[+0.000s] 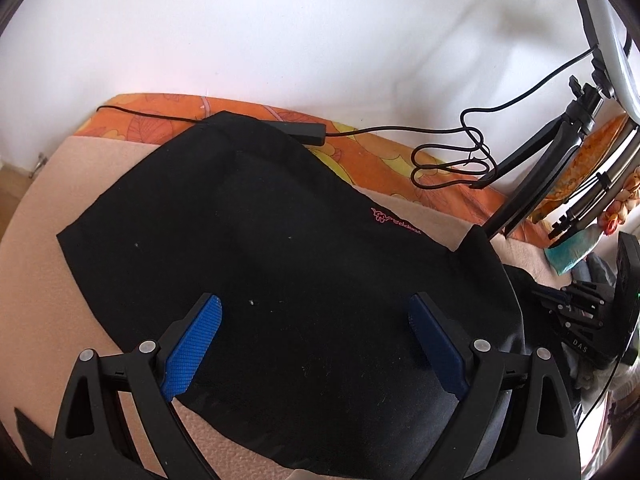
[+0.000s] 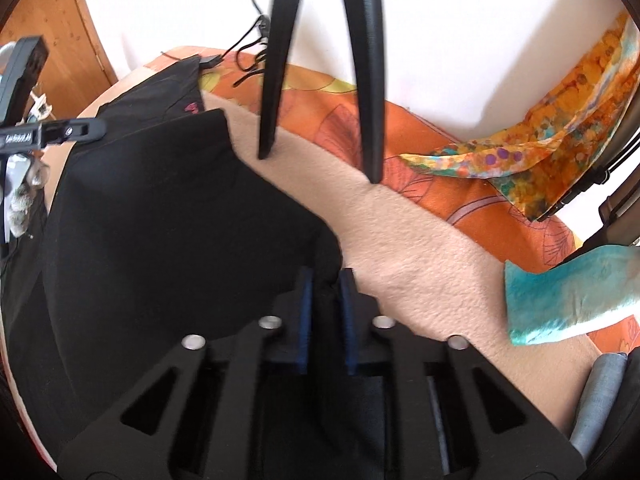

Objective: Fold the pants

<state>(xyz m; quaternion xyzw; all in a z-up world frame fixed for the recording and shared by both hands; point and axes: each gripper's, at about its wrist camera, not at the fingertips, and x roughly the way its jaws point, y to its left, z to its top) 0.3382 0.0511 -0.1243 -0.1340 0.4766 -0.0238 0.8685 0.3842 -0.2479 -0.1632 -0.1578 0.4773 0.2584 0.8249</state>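
Right gripper [image 2: 325,280]: clamped on the pants [image 1: 280,248] edge, likely to carry a fold.
Left gripper [image 1: 316,344]: fingers apart above the cloth, gripping nothing.
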